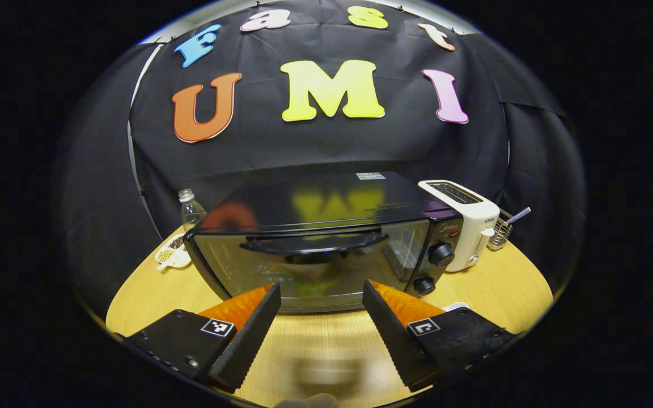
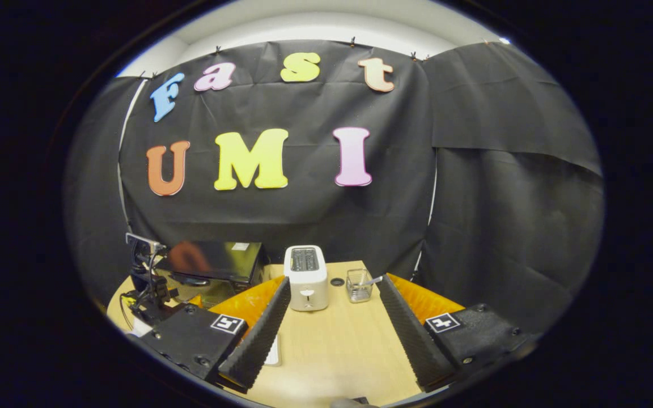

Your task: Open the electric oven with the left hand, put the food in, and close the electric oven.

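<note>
Left gripper view: the left tongs (image 1: 321, 297) gape wide, empty, just before the shut oven (image 1: 326, 243) on the tabletop (image 1: 491, 283). The right tongs (image 2: 332, 309) gape too, empty, facing a toaster (image 2: 305, 277).

A: Left gripper (image 1: 319, 334) showing what?
B: Wedge fingers w/ ridged inner faces, square marker tags, screws on mounts.
A: Right gripper (image 2: 335, 340)?
B: Looking the same; other gripper's cables showing at left.

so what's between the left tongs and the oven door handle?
Nothing: in the left gripper view the open tongs face the oven's handle with bare wooden table below.
</note>
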